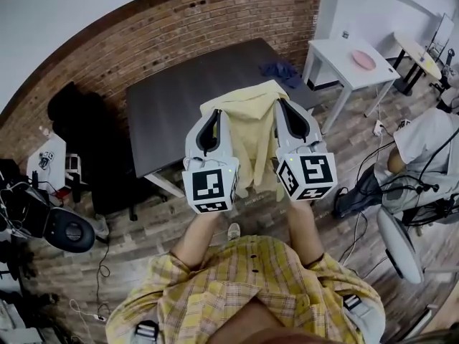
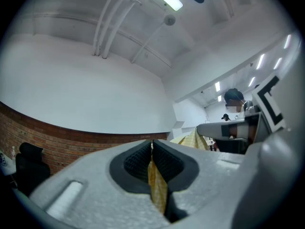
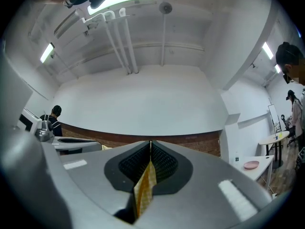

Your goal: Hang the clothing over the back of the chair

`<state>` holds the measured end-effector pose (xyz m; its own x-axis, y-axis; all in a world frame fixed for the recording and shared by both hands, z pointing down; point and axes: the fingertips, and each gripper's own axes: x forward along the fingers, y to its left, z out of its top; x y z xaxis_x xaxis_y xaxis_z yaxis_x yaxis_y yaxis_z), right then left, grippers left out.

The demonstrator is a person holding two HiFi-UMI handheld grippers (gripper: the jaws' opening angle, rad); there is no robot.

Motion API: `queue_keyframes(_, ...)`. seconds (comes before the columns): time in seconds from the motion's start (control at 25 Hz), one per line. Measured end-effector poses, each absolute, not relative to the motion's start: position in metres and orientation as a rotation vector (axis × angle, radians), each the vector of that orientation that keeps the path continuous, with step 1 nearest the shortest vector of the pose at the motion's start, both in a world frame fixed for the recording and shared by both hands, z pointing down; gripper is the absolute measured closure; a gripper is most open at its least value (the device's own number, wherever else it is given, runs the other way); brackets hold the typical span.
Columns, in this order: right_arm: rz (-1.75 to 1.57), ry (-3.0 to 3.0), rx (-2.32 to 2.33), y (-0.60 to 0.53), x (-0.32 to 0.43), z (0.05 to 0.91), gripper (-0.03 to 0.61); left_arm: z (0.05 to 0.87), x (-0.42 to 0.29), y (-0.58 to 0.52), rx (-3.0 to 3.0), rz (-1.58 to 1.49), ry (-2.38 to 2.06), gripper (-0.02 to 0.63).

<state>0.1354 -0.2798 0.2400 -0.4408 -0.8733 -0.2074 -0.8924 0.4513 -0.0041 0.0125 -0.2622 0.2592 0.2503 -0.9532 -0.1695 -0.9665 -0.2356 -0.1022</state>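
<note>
Beside brick wall (image 1: 143,41), above dark table (image 1: 176,110), left tool (image 1: 216,113) and right tool (image 1: 281,103) clamp clothing (image 1: 251,131).

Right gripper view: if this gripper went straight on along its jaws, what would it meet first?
The right gripper, shut on the yellow checked cloth, points slightly upward. The way looks free until the far white wall, just above its red brick band; depth is unclear.
</note>
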Motion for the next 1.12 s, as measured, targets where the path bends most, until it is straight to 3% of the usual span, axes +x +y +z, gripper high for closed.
queue_keyframes(1.12, 0.214, 2.489, -1.675, -0.417, 0.115, 0.224, 0.563, 0.246, -0.019, -0.39, -2.362, 0.071, 1.771, 0.601)
